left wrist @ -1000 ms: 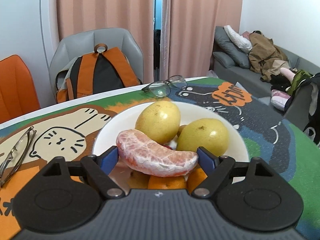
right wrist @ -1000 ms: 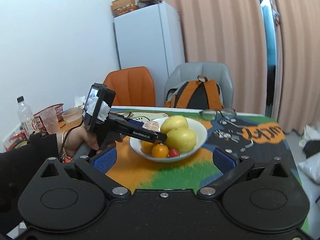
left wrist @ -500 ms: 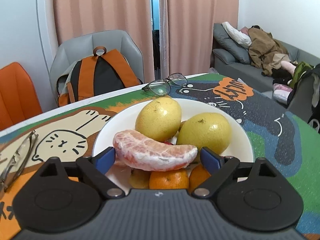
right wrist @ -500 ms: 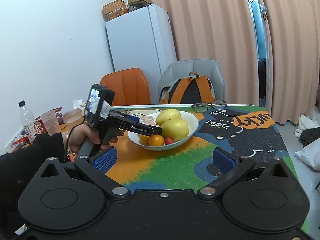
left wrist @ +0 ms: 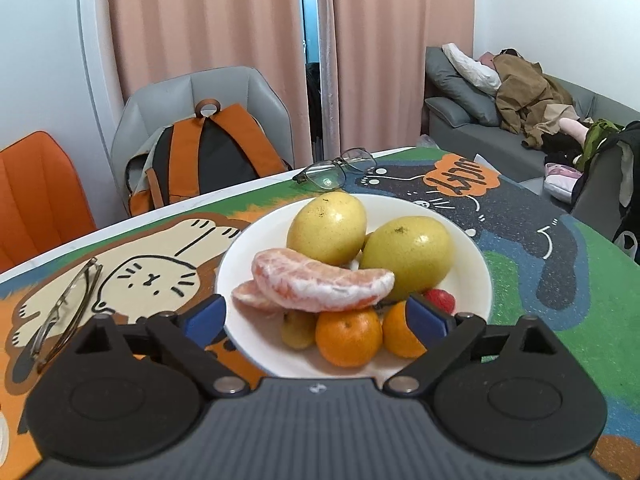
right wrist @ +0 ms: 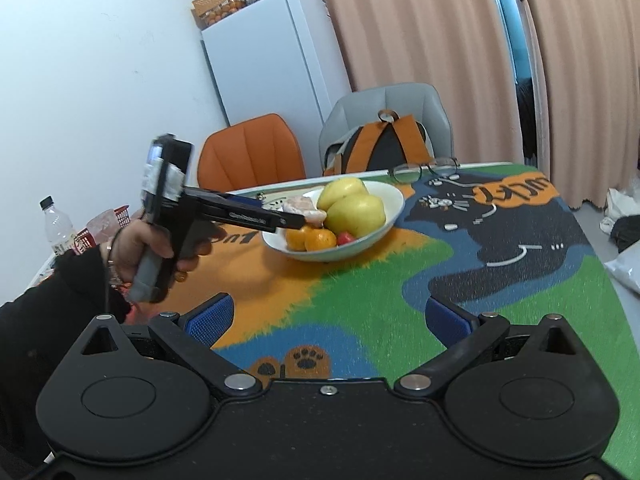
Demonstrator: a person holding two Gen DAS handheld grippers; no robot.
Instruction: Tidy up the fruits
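Observation:
A white bowl point(left wrist: 472, 280) on the cartoon table mat holds two yellow-green fruits point(left wrist: 328, 228), peeled pink pomelo segments point(left wrist: 320, 280), two mandarins point(left wrist: 348, 336) and a small red fruit point(left wrist: 440, 300). My left gripper point(left wrist: 316, 314) is open just in front of the bowl's near rim; the top pomelo segment lies free on the pile beyond the fingertips. In the right wrist view the bowl point(right wrist: 380, 224) sits mid-table with the left gripper point(right wrist: 296, 220) at its left rim. My right gripper point(right wrist: 326, 318) is open and empty, well back from the bowl.
Black-framed glasses point(left wrist: 336, 168) lie behind the bowl, thin-framed glasses point(left wrist: 64, 312) lie at the left. A grey chair with an orange backpack point(left wrist: 204, 160) and an orange chair point(left wrist: 36, 200) stand at the far edge. A bottle point(right wrist: 58, 226) and red basket stand far left.
The left gripper let go of the pomelo segment, which now rests on the fruit pile, and drew back and up. The right gripper view shifted, with the bowl now farther off.

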